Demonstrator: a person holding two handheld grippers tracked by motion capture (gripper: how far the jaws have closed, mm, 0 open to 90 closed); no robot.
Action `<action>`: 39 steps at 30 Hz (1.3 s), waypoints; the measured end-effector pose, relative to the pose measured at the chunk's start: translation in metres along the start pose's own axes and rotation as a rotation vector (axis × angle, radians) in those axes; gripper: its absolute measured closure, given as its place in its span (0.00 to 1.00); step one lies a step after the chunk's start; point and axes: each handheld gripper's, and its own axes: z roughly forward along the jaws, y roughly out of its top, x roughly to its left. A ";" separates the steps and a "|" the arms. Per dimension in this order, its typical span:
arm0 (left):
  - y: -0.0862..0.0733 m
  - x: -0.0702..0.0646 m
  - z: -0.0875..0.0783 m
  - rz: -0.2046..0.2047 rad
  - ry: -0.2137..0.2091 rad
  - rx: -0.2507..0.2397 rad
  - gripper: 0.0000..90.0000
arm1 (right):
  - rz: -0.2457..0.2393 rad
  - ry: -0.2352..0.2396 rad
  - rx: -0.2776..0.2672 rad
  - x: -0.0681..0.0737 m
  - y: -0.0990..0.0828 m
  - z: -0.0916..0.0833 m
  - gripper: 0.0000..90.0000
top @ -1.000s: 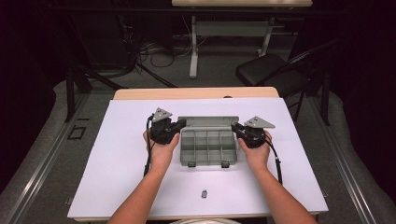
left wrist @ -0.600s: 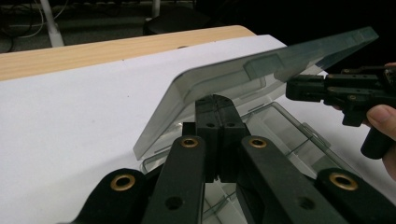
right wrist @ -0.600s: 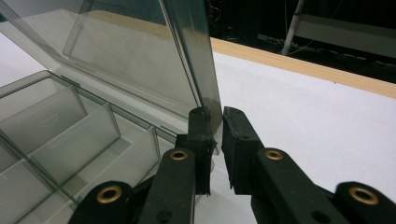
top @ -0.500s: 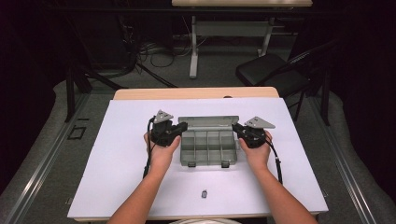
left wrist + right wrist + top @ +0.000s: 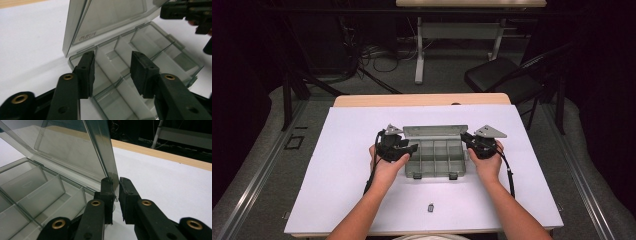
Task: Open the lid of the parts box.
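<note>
Clear divided box point(image 5: 434, 159) at mid table point(image 5: 337, 165), lid point(image 5: 435, 131) raised at far side, compartments bare. Right gripper point(image 5: 115, 188) pinched on lid's end edge. Left gripper point(image 5: 112, 72) just opening, jaws partway apart over near-left compartments, gripping nothing. Small dark clip point(image 5: 430, 207) near front edge, well apart from box. Wide bare white surface left, right, behind

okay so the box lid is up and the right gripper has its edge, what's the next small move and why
Probably swing the lid further back with the right gripper, whose jaws pinch its edge. The left gripper has just been opening, nothing between its jaws above the box.
</note>
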 end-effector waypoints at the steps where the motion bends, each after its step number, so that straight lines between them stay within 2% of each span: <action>1: -0.005 0.001 0.000 -0.001 0.002 0.015 0.57 | 0.002 0.000 0.000 0.000 0.000 0.000 0.92; 3: -0.008 0.002 0.000 -0.001 0.006 0.019 0.55 | 0.001 0.000 0.000 0.000 0.000 0.000 0.92; 5: -0.017 0.007 0.001 -0.021 0.019 0.022 0.52 | -0.002 -0.002 0.001 0.000 0.000 0.000 0.92; 10: -0.025 0.014 0.002 -0.031 0.026 0.048 0.52 | -0.009 -0.005 -0.002 0.001 -0.001 -0.001 0.92; 16: -0.036 0.013 0.012 -0.015 0.039 0.073 0.52 | -0.013 -0.006 0.000 0.001 -0.001 -0.001 0.92; 21: -0.043 0.008 0.024 0.016 0.036 0.123 0.54 | -0.011 -0.005 0.002 0.001 -0.001 -0.001 0.92; 27: -0.047 0.006 0.032 0.027 0.039 0.137 0.55 | -0.010 -0.006 0.002 0.001 -0.001 -0.001 0.92; 28: -0.049 0.006 0.034 0.034 0.055 0.129 0.56 | -0.013 -0.009 0.002 0.002 -0.001 -0.001 0.92; 32: -0.051 0.007 0.036 0.024 0.058 0.118 0.58 | -0.007 -0.012 0.000 0.002 -0.001 -0.001 0.92; 36: -0.051 0.007 0.035 0.029 0.052 0.122 0.59 | -0.005 -0.013 -0.003 0.002 -0.002 -0.001 0.92; 39: -0.052 0.006 0.036 0.036 0.065 0.113 0.59 | -0.004 -0.015 -0.004 0.002 -0.002 -0.001 0.92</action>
